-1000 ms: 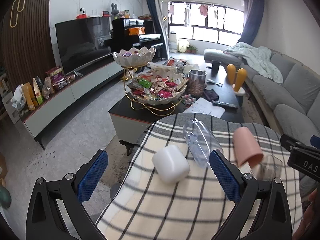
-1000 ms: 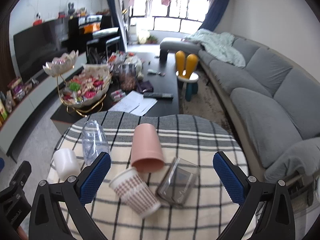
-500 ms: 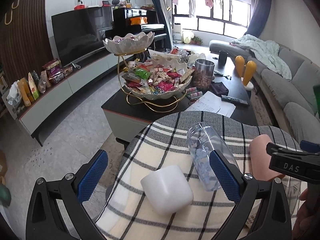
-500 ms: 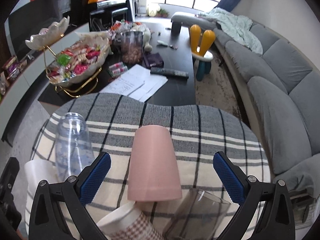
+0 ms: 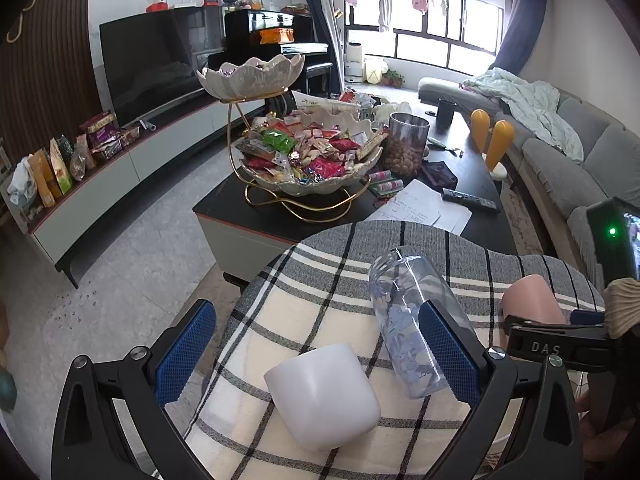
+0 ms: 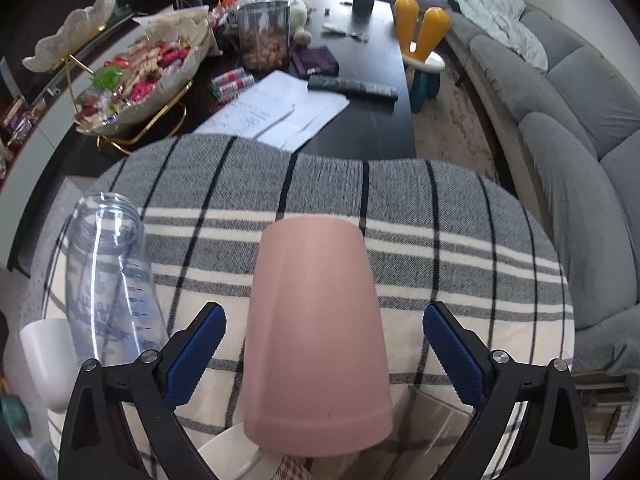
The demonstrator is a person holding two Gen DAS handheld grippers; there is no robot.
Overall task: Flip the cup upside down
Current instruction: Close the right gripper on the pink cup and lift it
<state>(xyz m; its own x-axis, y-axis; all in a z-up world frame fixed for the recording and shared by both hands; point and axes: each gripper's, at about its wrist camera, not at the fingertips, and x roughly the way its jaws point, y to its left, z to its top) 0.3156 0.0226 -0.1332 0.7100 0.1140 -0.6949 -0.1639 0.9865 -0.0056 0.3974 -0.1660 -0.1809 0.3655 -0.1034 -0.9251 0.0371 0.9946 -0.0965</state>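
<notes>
Checked grey, cream and black woven cloth [image 6: 440, 216] covers the round table that carries everything. On it lies a clear plastic bottle with blue print [image 6: 108, 280], tipped on its side, just beside a matte pink tapered cup [image 6: 316, 340] that also lies on its side, rim toward the camera. The right gripper [image 6: 324, 354] has its jaws spread wide on either side of the pink cup, not touching it. A small white plastic cup [image 5: 324, 396] lies between the equally wide, empty jaws of the left gripper [image 5: 316, 356].

Three cups: pink [image 6: 316, 340], white [image 5: 324, 394], paper (barely visible) [image 6: 296, 470]; one clear bottle [image 5: 412, 320].
</notes>
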